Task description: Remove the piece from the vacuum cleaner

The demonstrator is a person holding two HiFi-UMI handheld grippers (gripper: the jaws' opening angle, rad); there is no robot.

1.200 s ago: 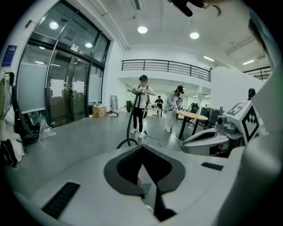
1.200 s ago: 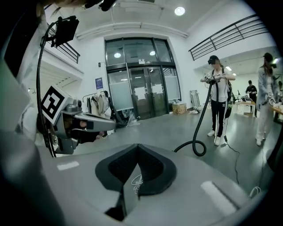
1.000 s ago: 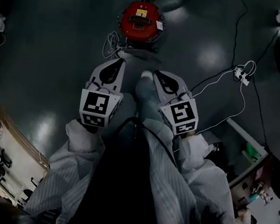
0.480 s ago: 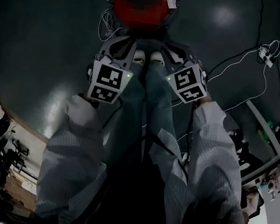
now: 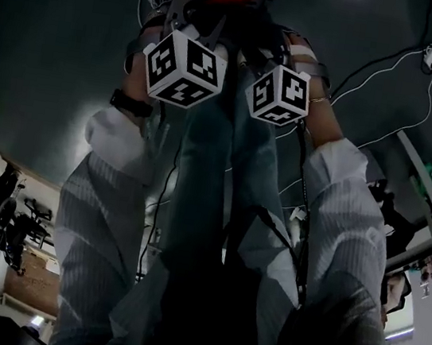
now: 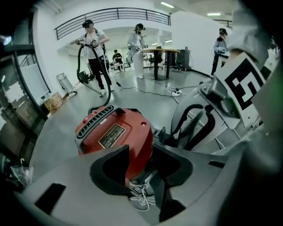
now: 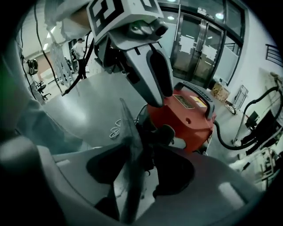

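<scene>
I've closed in; the round red vacuum cleaner point(image 6: 116, 132) sits on the grey floor point(image 6: 146, 98) just ahead. My left hand-held gripper point(image 6: 141, 164) and right hand-held gripper point(image 7: 142, 173) are opening, empty-jawed left, a thin dark translucent sheet point(image 7: 128, 145) between the right's jaws.

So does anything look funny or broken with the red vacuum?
Nothing looks broken or spilled. The red vacuum cleaner stands upright. Only a white cord lies in a loose tangle beside it.
</scene>
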